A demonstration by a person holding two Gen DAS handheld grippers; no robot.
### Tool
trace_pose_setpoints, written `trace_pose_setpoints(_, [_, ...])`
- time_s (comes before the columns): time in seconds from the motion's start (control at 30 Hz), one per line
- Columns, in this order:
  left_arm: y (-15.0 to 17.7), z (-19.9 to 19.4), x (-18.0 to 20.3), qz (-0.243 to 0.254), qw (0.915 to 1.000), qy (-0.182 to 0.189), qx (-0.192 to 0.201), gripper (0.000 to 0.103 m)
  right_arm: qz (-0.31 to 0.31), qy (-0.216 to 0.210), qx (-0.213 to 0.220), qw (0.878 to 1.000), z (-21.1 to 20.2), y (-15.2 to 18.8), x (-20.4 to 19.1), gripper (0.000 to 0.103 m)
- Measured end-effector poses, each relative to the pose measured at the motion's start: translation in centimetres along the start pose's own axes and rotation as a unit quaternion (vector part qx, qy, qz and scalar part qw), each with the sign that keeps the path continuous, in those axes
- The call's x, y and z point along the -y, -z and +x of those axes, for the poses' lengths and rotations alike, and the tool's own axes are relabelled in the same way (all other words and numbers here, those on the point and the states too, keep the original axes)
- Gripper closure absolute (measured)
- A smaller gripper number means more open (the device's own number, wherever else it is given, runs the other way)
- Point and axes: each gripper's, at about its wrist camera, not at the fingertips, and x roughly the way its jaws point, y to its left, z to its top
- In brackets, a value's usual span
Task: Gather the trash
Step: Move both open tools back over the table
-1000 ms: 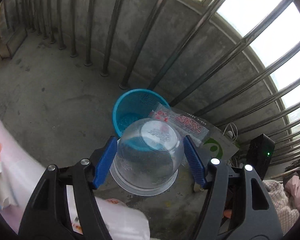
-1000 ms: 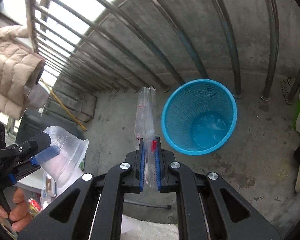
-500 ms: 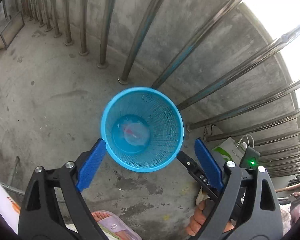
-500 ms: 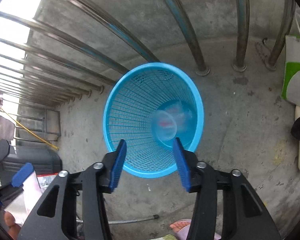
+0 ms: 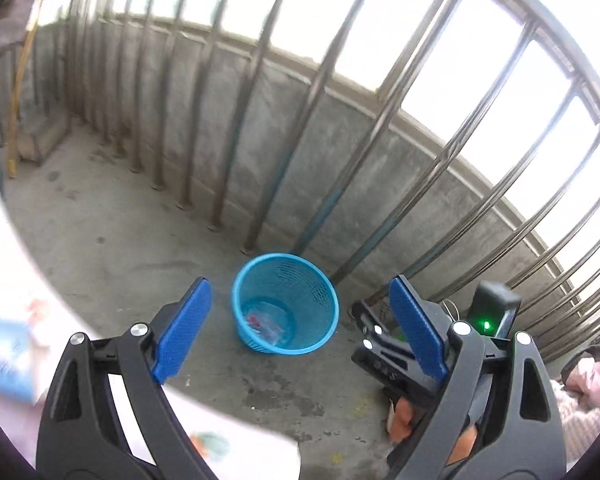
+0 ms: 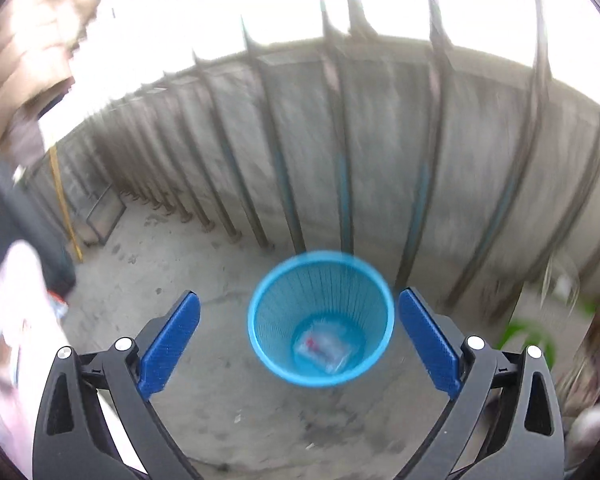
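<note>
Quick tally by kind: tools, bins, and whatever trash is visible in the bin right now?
Tools: 2, the left tool and the right tool, both open and empty
Blue mesh wastebasket: 1
Clear plastic trash lying inside it: 1 clump; separate pieces cannot be told apart
Total: 4
</note>
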Motion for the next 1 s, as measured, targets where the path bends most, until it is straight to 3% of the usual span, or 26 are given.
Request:
trace_pose_setpoints(0.1, [2.8, -4.8, -1.4, -0.024, 0.9992, -0.028, 0.016, 0.017, -0.066, 0.004, 0.036, 0.997, -3.2, -0.1, -3.4, 0.006])
trace_pose_setpoints(0.17, [4.8, -8.1, -2.8, -0.052, 0.9972, -0.044, 0.03, 0.015, -0.108, -0.021, 0.05, 0.993, -5.2, 0.4, -5.7, 0.006])
trace_pose_setpoints(0.3, [9.4, -14.6, -6.9, -0.106, 0.9873, -0.104, 0.058, 0.015, -0.17, -0.113, 0.055, 0.977, -8.4, 1.6, -9.5, 0.006])
trace_pose_setpoints(0.43, [14.0, -20.9, -10.7, -0.148, 0.9712, -0.162, 0.093, 0.015, -0.169, -0.242, 0.045, 0.954, -11.2, 1.9, -12.4, 0.006])
trace_pose_setpoints(0.5, [16.2, -23.6, -12.7, -0.177, 0.9615, -0.178, 0.112, 0.015, -0.172, -0.272, 0.028, 0.946, -12.1, 2.1, -14.3, 0.006])
trace_pose_setpoints(0.6, [18.8, -26.1, -14.8, -0.206, 0.9476, -0.204, 0.134, 0.015, -0.191, -0.332, -0.009, 0.924, -13.3, 3.1, -17.3, 0.006])
trace_pose_setpoints(0.67, [20.0, -27.2, -15.5, -0.214, 0.9433, -0.21, 0.142, 0.015, -0.211, -0.369, -0.033, 0.905, -13.8, 4.0, -19.5, 0.006])
trace_pose_setpoints(0.83, [20.2, -28.8, -16.8, -0.214, 0.9442, -0.187, 0.167, 0.027, -0.242, -0.447, -0.075, 0.858, -15.2, 5.3, -26.0, 0.006])
trace_pose_setpoints(0.93, [20.4, -28.9, -18.0, -0.217, 0.9421, -0.186, 0.175, 0.041, -0.255, -0.478, -0.115, 0.832, -15.1, 5.8, -29.8, 0.007])
trace_pose_setpoints(1.0, [21.2, -28.5, -19.3, -0.231, 0.9412, -0.181, 0.167, 0.049, -0.27, -0.493, -0.146, 0.814, -14.5, 6.6, -32.0, 0.012])
